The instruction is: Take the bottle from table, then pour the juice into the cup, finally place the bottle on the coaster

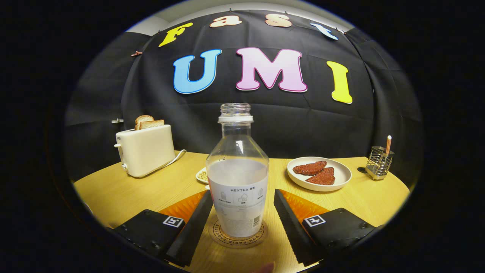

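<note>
Standing upright on the coaster, the bottle sat between the fingers of the tool, which were spread apart with gaps on both sides. Beyond it on the tabletop were a toaster, a plate and a wire holder near the far edge.

gripper | fingers spread wide, one each side of the bottle | neither finger touching it

One bottle, one toaster — two toast slices, one plate.
</note>
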`<state>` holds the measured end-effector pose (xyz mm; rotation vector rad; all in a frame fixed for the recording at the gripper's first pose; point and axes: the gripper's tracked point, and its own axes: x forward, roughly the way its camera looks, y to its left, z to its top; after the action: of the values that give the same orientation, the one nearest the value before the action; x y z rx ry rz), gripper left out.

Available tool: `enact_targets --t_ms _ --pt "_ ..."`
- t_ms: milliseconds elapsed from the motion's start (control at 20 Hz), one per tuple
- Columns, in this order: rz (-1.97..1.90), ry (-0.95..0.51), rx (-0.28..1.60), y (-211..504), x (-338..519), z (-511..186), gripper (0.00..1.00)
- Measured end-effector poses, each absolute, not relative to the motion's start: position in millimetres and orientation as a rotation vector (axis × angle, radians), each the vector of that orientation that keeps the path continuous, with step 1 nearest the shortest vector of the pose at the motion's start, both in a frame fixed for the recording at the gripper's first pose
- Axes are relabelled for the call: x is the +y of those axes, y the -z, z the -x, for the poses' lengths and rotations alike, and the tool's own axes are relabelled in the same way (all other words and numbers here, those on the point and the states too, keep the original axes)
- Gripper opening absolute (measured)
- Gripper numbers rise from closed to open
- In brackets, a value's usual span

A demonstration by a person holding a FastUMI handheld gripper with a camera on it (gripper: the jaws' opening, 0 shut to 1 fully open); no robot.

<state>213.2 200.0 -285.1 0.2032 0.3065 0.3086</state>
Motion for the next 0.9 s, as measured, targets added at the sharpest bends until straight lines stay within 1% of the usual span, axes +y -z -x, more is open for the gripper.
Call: enact_targets --t_ms 450,900 --pt "-0.238 -0.313 0.291 253 172 -175 0.99" --pt "-0.191 -0.251 0.184 165 118 -136 0.99"
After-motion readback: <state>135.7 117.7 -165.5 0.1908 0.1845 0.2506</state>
